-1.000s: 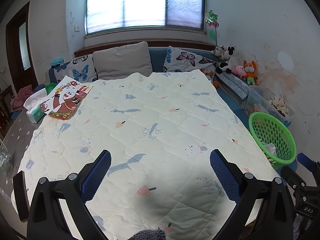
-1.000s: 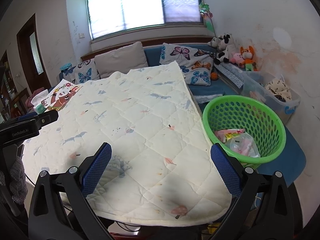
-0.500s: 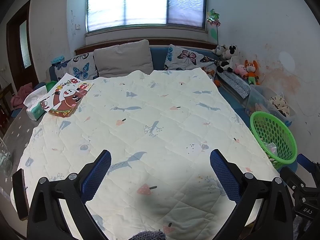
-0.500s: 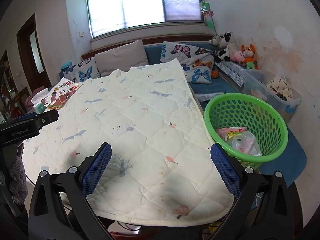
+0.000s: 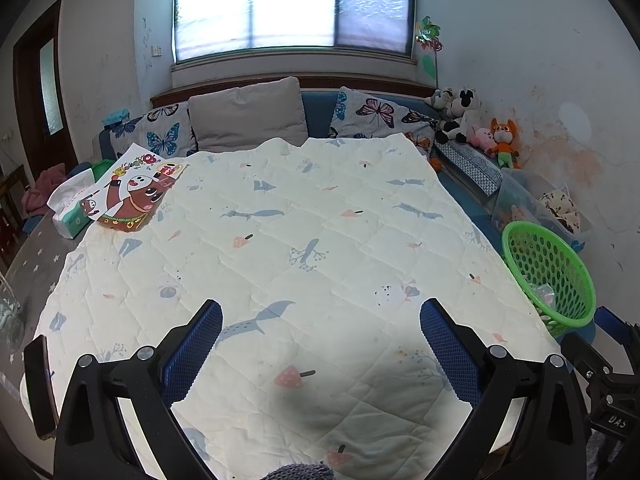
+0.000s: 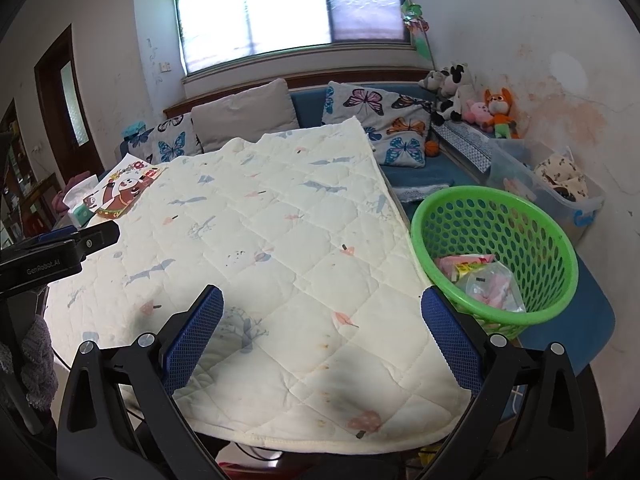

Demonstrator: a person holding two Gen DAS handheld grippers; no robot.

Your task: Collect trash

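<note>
A green plastic basket (image 6: 556, 240) stands on a blue seat right of the table and holds wrappers and a clear plastic bag (image 6: 486, 282). The left wrist view shows the same basket (image 5: 560, 280) at the far right. A cream quilted cover (image 5: 312, 248) lies over the table. A cartoon bear picture sheet (image 5: 134, 190) rests at its far left corner, beside a tissue pack (image 5: 70, 206). My left gripper (image 5: 320, 344) hangs open over the near half of the cover, nothing between its fingers. My right gripper (image 6: 322, 340) is open above the near right corner, close to the basket.
A blue sofa with butterfly cushions (image 5: 376, 114) and a grey pillow (image 5: 246, 114) runs behind the table. Plush toys (image 5: 480, 128) and a clear storage bin (image 6: 560, 184) line the right wall. A glass object (image 5: 10, 320) sits at the left table edge.
Both views have drawn back and up slightly: the basket sits lower and smaller in the left view. Both grippers stay open and empty.
</note>
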